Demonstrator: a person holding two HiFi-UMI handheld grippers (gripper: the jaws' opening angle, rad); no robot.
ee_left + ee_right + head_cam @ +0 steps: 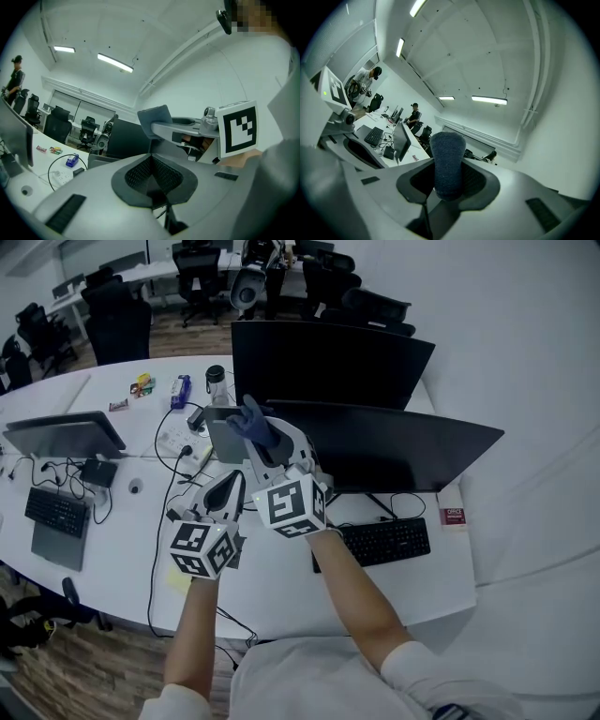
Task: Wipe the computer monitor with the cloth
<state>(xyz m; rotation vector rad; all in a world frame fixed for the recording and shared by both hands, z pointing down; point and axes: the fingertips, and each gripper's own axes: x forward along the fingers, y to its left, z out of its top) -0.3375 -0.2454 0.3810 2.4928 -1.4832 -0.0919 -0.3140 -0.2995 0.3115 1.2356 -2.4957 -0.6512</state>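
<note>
My right gripper [256, 434] is raised above the desk in front of the monitors, shut on a dark blue cloth [250, 420] that sticks up from its tips. In the right gripper view the cloth [447, 161] stands upright between the jaws, pointing at the ceiling. The nearer black monitor [389, 448] is just to its right, and a second monitor [328, 362] stands behind. My left gripper [229, 486] hovers lower and to the left, shut with nothing in it; its pads [161, 176] meet in the left gripper view, where the right gripper's cloth [155, 118] also shows.
A black keyboard [380, 540] lies under the nearer monitor, with a red box [453, 515] at the desk's right end. To the left are a third monitor [66, 435], another keyboard [56, 510], cables, a power strip [174, 440] and a bottle [217, 382]. Office chairs [117, 324] stand behind.
</note>
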